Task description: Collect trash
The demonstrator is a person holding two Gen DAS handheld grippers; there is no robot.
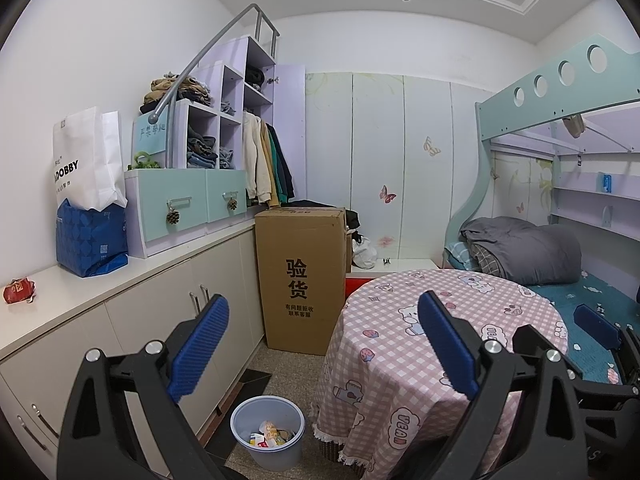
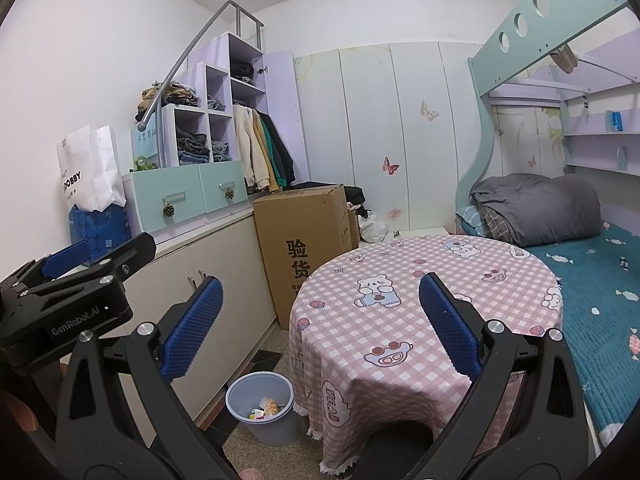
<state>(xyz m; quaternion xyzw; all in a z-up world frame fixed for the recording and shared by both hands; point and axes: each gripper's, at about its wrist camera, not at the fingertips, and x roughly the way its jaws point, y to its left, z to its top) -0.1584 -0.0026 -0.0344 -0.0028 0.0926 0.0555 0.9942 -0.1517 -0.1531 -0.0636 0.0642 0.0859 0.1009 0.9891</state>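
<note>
The red wrapper (image 1: 18, 290) on the counter is too small to read. The scraps in the bin (image 1: 267, 436) are too small to name. The tablecloth (image 2: 400, 300) hides the table's legs. The bed (image 2: 592, 280) runs off the right edge.

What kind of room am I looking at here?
Most likely a child's bedroom. A bunk bed with a rolled grey duvet stands on the right, clothes hang in an open wardrobe, and butterfly stickers dot the wall panels.
</note>
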